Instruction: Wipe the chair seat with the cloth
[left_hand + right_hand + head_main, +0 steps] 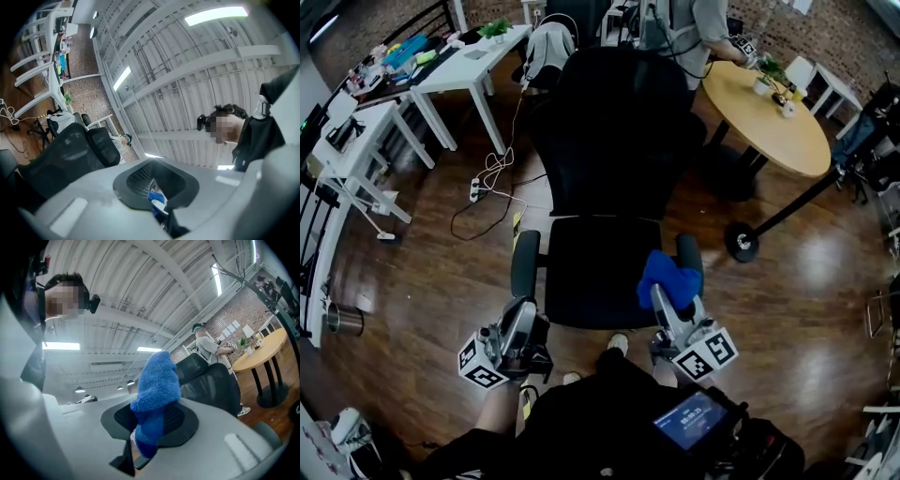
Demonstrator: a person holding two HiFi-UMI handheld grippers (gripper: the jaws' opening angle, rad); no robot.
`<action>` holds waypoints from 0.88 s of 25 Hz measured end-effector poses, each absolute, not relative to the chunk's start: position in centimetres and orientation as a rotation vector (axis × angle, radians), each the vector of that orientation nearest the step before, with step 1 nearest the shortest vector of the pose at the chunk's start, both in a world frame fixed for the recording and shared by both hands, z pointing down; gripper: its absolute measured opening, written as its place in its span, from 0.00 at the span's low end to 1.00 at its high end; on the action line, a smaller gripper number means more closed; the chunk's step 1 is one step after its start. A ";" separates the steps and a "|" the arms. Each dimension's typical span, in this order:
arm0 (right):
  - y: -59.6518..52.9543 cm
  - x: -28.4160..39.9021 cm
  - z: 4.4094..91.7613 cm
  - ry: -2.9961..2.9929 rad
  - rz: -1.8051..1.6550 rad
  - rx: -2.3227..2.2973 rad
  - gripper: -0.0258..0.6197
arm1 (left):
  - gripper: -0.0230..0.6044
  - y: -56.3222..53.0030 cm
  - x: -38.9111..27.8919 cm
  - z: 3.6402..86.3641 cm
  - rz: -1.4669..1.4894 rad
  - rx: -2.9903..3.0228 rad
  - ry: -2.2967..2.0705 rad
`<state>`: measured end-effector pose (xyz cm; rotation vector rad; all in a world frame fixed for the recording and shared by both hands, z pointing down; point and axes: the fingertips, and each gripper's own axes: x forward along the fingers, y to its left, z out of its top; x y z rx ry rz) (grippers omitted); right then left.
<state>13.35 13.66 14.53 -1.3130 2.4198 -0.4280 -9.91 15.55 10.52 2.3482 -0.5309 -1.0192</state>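
Note:
A black office chair stands in the middle of the head view, its seat (595, 272) just ahead of me. A fluffy blue cloth (668, 277) rests at the seat's front right, by the right armrest (689, 255). My right gripper (662, 300) is shut on the cloth (157, 385), which stands up from between the jaws. My left gripper (523, 317) hangs at the seat's front left, below the left armrest (525, 264), its jaws together and empty. Both gripper views tilt up at the ceiling; the chair back (65, 145) shows at the left of the left gripper view.
A round wooden table (769, 112) stands at the back right with a person (698, 23) beside it. White desks (469, 66) line the back left. A white cable and power strip (487, 178) lie on the wood floor. A black stand base (741, 241) sits right of the chair.

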 end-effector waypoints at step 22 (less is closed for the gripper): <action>27.1 10.9 10.0 2.294 -0.423 -1.169 0.17 | 0.02 26.3 -8.2 6.8 -1.069 2.421 -0.406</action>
